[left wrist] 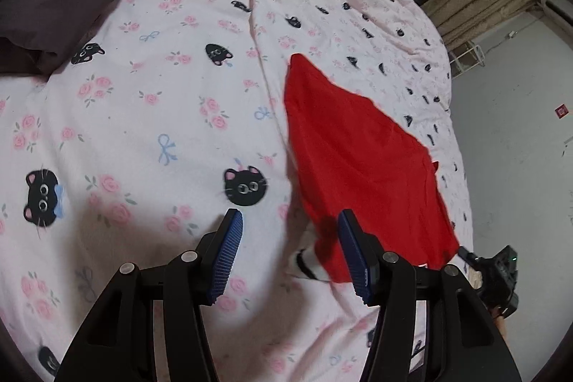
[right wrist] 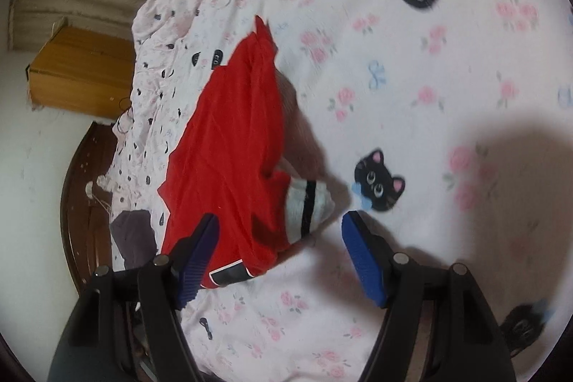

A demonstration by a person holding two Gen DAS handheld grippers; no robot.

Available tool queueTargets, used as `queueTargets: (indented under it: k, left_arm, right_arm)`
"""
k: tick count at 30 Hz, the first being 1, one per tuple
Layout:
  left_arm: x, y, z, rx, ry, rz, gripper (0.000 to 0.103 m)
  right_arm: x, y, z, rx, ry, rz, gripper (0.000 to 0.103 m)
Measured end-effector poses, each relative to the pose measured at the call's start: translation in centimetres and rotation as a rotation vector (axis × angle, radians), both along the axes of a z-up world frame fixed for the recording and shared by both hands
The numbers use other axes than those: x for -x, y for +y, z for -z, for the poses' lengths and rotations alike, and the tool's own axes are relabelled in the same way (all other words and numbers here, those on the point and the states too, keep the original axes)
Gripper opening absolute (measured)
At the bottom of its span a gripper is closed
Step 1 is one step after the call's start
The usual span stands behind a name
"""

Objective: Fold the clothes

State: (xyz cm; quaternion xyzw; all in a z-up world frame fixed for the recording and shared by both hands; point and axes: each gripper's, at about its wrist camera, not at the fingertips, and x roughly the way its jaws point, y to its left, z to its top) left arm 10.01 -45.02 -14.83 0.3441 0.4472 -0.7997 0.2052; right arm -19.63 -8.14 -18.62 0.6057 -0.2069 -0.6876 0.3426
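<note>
Both claws, left (left wrist: 290,249) and right (right wrist: 279,253), gape empty above bed (left wrist: 143,117); shirt (left wrist: 358,160) at 1 o'clock, lengthwise-doubled, cuff (right wrist: 308,206) exposed for regrasp.

Cat-print sheet (left wrist: 172,117) — brown cabinet (right wrist: 78,74).

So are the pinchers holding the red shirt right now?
No, nothing is held. The left gripper and right gripper are both open above the red shirt lying on the bed sheet.
</note>
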Motion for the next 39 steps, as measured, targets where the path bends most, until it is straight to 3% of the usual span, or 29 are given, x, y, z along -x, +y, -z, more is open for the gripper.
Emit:
queueTargets:
  k: [2,6,10,12,14,15,17,19,23,25,27,28,30,33,39]
  left_arm:
    - [0.5,0.7,-0.8,0.023,0.027,0.017,0.05]
    - [1.9,1.8,-2.1,0.082,0.056,0.054,0.05]
    - [3.3,2.7,-2.6,0.07,0.11,0.106,0.05]
    - [4.2,3.5,-2.8,0.09,0.114,0.128,0.05]
    - [5.3,4.4,-2.5,0.101,0.132,0.156,0.05]
    - [5.9,4.8,-2.2,0.09,0.146,0.17,0.05]
    - [6.9,5.7,-1.6,0.074,0.147,0.194,0.05]
    - [7.9,6.7,-1.1,0.102,0.119,0.21,0.05]
    - [10.0,9.2,1.1,0.233,-0.041,0.222,0.05]
    - [10.8,10.7,1.9,0.338,-0.105,0.243,0.05]
    - [11.7,12.7,1.7,0.468,-0.169,0.276,0.059]
    - [11.9,13.2,1.5,0.488,-0.18,0.286,0.062]
    - [11.6,13.2,0.9,0.464,-0.161,0.279,0.064]
    - [10.2,11.4,-0.3,0.344,-0.084,0.214,0.064]
    - [6.3,5.2,-2.5,0.239,-0.027,0.015,0.064]
  right_arm:
    - [-1.1,0.5,1.1,0.037,-0.056,0.027,0.073]
    - [-1.0,0.7,1.9,0.062,-0.056,0.082,0.074]
    - [-1.0,0.9,2.6,0.086,-0.054,0.138,0.073]
    - [-1.0,1.0,2.9,0.099,-0.053,0.165,0.062]
    - [-0.9,1.1,3.3,0.111,-0.052,0.193,0.036]
    - [-0.9,1.2,3.5,0.117,-0.052,0.207,0.03]
    - [-0.9,1.3,3.9,0.129,-0.05,0.235,0.027]
    - [-0.9,1.3,3.9,0.13,-0.043,0.248,0.026]
    - [-0.9,1.0,3.1,0.107,-0.014,0.242,0.026]
    - [-0.9,0.9,2.6,0.1,0.003,0.243,0.026]
    - [-1.1,0.9,1.9,0.093,0.024,0.24,0.026]
    - [-1.1,0.8,1.5,0.088,0.038,0.237,0.026]
    - [-1.3,0.5,0.5,0.076,0.073,0.222,0.026]
    - [-1.6,-0.5,-1.5,0.055,0.138,0.184,0.026]
    - [-2.2,-2.3,-5.4,0.013,0.267,0.109,0.026]
